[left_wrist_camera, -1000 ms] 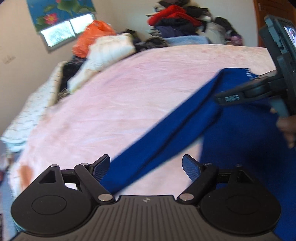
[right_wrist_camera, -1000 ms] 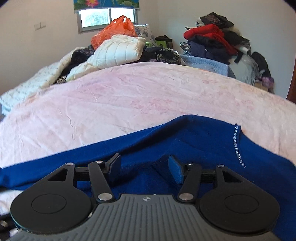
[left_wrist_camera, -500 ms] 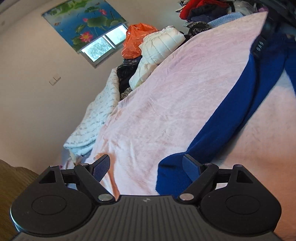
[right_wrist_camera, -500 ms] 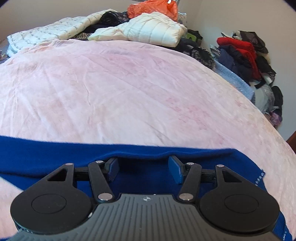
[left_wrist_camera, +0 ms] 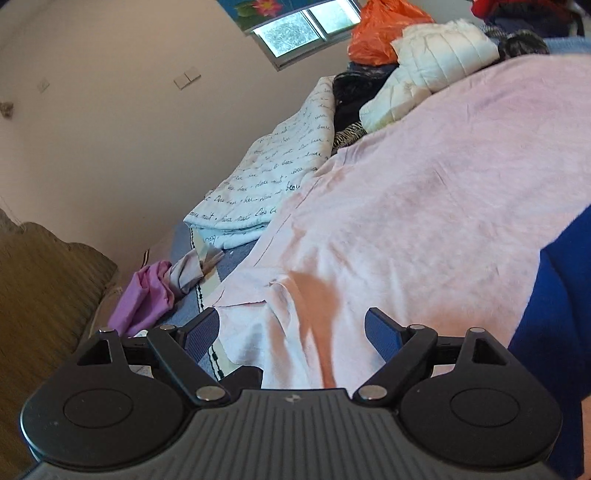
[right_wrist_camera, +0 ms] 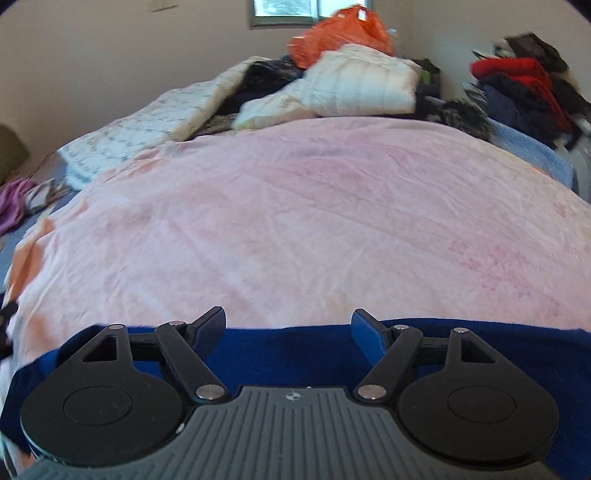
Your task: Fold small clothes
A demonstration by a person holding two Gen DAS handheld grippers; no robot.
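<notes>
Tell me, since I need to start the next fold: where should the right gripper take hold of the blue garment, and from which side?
Grip the blue garment at its far straight edge, which lies flat on the pink bedspread just under the open right gripper. Come down from above, one finger sliding under the edge.

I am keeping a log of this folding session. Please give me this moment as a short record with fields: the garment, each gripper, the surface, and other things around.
garment: blue garment, lying on the near edge of the bed, a fold or edge also at the right of the left wrist view
left gripper: open, holding nothing, over the pink sheet's corner
right gripper: open, just above the garment, not gripping it
surface: pink bedsheet
background: white puffy jacket, orange plastic bag, pile of red and dark clothes, purple cloth
</notes>
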